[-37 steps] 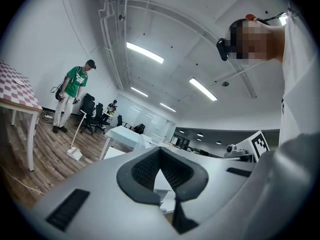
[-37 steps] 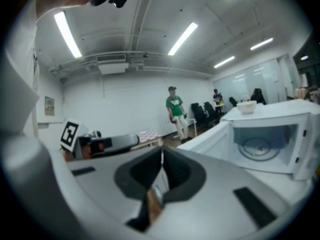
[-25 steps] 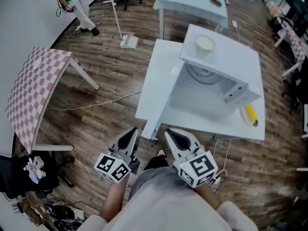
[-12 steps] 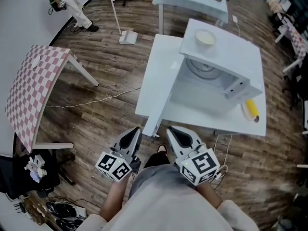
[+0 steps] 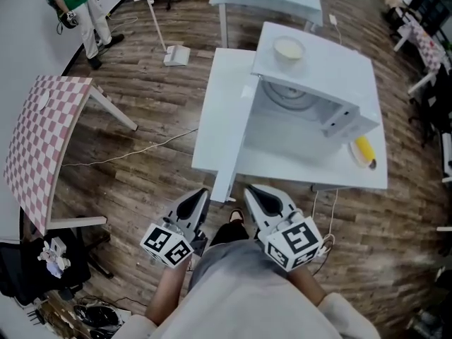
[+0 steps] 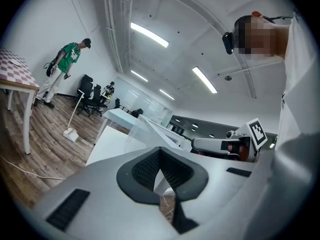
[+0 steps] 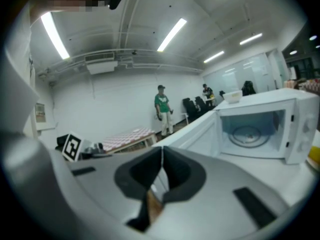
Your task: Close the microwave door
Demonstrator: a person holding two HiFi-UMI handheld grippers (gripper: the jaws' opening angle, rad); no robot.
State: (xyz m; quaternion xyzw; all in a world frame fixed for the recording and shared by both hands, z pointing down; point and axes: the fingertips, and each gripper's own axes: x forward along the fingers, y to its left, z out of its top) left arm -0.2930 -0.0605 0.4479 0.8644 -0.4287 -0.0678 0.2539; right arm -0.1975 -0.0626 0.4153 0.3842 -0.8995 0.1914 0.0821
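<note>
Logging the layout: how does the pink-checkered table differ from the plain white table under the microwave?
The pink-checkered table is patterned and stands off to the left; the plain white table stands at the centre. The white table carries the white microwave, its door open; the checkered one carries no appliance. Both stand on the wooden floor.

I'm counting one boxy white microwave (image 5: pixel 311 69), one round cream bowl (image 5: pixel 288 49) and one yellow banana (image 5: pixel 364 149). Two grey handheld grippers are showing too: left gripper (image 5: pixel 201 191), right gripper (image 5: pixel 248 189).

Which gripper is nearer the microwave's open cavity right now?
Right. The right gripper is in front of the microwave, on the cavity side of the door; the left gripper is on its outer side.
</note>
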